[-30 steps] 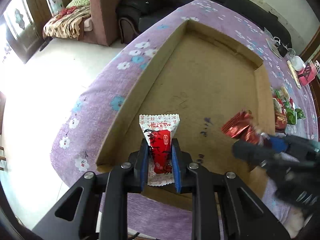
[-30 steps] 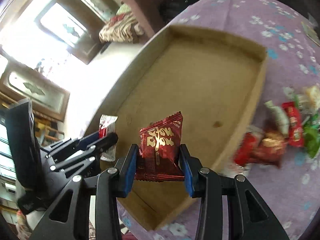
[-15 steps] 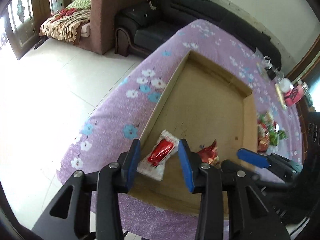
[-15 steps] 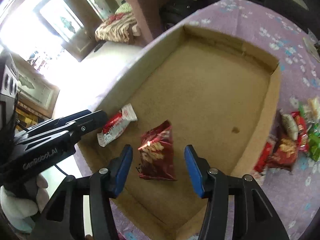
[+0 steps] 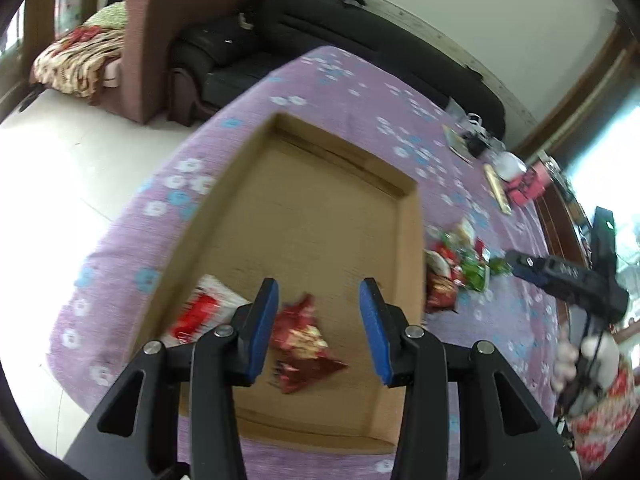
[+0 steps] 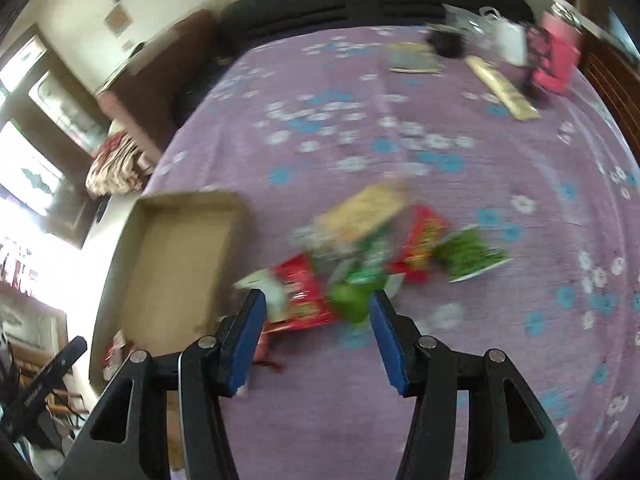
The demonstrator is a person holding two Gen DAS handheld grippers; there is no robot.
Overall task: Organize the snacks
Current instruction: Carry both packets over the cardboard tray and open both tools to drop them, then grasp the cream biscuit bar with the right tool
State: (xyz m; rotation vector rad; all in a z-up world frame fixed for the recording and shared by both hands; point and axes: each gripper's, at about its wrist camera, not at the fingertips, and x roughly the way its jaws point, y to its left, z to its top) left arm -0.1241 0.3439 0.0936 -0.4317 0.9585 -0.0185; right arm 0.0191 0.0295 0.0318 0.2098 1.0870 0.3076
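Both grippers, clamped on snack packets a second ago, now gape with nothing between their pads; the left gripper (image 5: 319, 328) hangs above the near end of the cardboard tray (image 5: 412, 248), while the right gripper (image 6: 316, 336) has swung off the tray toward the loose snack pile (image 6: 376, 248) on the purple flowered cloth (image 6: 400, 128). Just under the left gripper's blue pads lies the dark red packet (image 5: 300, 340); the white-and-red packet (image 5: 204, 310) sits a little to that gripper's left, against the tray's side wall; beyond them the tray floor runs bare to its far wall. Judging by this, one drop is finished and the fetch for the next pair is under way; the right gripper, jaws wide, already has the pile's nearest red packet (image 6: 296, 300) and a green packet (image 6: 352, 296) just ahead of its tips, both blurred by motion; the next move likely calls for settling on a single packet, closing on its edge and carrying it back over the tray wall; the left gripper would need to swing right to reach the same heap. Farther off, a pink box (image 6: 556, 60) and a flat yellow packet (image 6: 504, 88) rest at the cloth's far edge, before a black sofa (image 5: 360, 28).
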